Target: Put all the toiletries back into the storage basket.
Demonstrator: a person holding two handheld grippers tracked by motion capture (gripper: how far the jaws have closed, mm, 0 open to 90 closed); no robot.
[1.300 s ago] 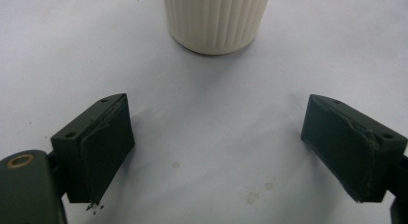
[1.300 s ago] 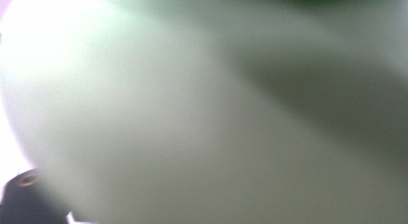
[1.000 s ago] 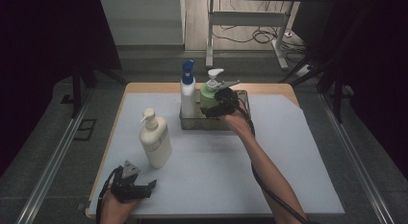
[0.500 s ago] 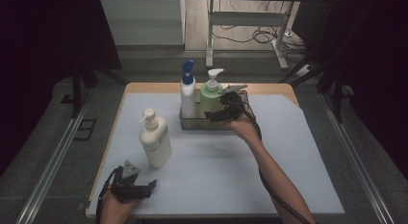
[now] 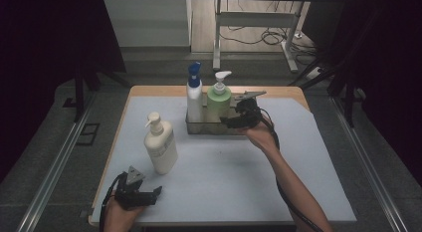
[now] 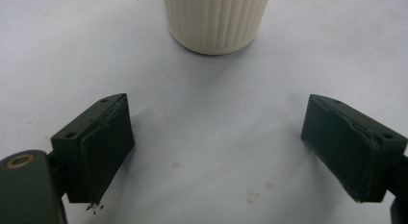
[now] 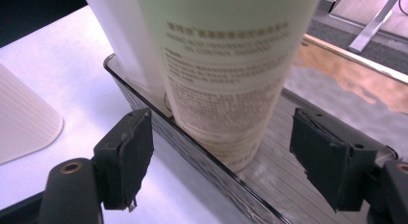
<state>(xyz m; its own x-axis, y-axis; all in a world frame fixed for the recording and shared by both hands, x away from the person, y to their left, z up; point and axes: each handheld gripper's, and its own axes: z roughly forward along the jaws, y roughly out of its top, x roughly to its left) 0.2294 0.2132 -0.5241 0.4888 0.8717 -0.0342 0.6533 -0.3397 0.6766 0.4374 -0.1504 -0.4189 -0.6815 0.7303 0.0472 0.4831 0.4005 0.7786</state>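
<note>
gaping right gripper point(image 7: 221, 161) beside green bottle point(image 7: 226, 65), closing

My right gripper point(image 7: 221, 161) carries matt black pads point(image 7: 127, 156) — rubbery-looking, with frayed, chipped edges; my left gripper point(image 6: 221, 152) has the same dull pads point(image 6: 103, 147), worn and crumbling at one corner. The green pump bottle point(image 7: 226, 65) is smooth plastic with a soft sheen and printed text. It stands in a clear tray point(image 7: 202, 156) of glossy, see-through plastic with a ribbed floor. The cream pump bottle point(image 6: 216, 17) is matt plastic, finely ribbed up its side. The table cover point(image 6: 202, 137) is a smooth, pale, matt sheet — lightly stained in spots. Beyond it the tabletop edge point(image 5: 149, 90) looks like wood.
</note>
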